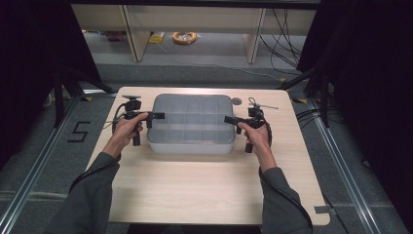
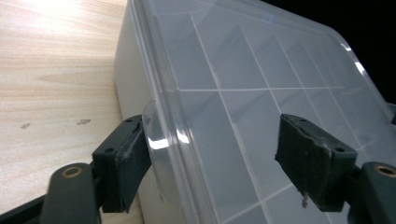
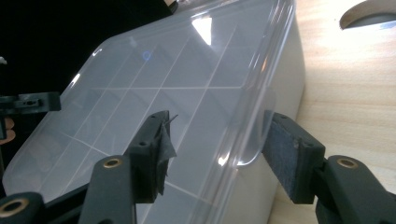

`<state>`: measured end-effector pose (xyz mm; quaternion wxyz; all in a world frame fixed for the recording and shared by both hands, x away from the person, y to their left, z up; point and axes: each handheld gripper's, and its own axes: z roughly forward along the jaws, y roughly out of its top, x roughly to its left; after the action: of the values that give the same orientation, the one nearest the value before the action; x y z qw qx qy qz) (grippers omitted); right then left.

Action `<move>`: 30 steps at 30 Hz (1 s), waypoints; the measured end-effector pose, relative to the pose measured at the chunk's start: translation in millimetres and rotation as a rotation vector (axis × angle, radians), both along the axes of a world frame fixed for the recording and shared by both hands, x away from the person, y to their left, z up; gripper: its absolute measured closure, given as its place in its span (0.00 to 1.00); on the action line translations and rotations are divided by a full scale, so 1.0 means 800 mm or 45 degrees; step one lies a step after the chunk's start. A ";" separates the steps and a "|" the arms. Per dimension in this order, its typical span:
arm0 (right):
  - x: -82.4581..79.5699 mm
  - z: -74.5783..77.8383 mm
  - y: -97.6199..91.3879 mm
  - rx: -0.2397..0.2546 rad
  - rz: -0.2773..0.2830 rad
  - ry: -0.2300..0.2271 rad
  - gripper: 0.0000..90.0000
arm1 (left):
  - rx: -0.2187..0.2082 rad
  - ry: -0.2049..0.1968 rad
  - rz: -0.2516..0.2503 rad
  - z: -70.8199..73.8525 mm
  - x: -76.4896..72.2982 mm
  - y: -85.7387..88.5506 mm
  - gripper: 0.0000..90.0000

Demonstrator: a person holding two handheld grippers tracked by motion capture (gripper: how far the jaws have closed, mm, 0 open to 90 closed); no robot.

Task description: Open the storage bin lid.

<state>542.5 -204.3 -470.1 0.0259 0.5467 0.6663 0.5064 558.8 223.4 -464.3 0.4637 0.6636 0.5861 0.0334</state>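
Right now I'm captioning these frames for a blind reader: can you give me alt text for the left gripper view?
A translucent plastic compartment box with its clear lid on rests on a light wooden table. The left claw straddles the lid's edge tab, one black pad beside the tab, the other over the lid.

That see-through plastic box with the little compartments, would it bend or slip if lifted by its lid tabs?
The translucent plastic compartment box looks rigid, so probably little bending. Its compartments seem empty, so likely light. The glossy lid tabs may slip between the fingers.
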 end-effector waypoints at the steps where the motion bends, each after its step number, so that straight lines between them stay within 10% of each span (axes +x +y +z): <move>1: 0.001 -0.001 -0.001 -0.030 0.002 -0.018 0.53 | 0.009 -0.007 0.010 0.000 -0.001 0.000 0.36; 6: -0.004 0.002 0.000 0.047 -0.046 0.056 0.58 | 0.010 -0.031 0.048 0.000 -0.005 0.004 0.43; 7: -0.001 0.000 -0.003 0.010 -0.029 -0.026 0.59 | 0.002 -0.028 0.069 0.001 -0.005 0.005 0.49; 14: -0.006 0.008 0.000 0.034 -0.078 0.015 0.62 | -0.032 -0.028 0.122 0.003 -0.009 0.007 0.53; 20: -0.005 0.003 -0.008 0.029 -0.059 -0.090 0.67 | -0.055 -0.063 0.146 0.012 -0.011 0.010 0.60; 30: -0.018 0.020 -0.012 0.209 -0.099 -0.044 0.76 | -0.111 -0.087 0.192 0.028 -0.020 0.014 0.63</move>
<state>528.2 -213.6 -453.8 0.0122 0.5636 0.6003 0.5673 542.5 234.4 -441.9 0.5080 0.5953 0.6191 0.0651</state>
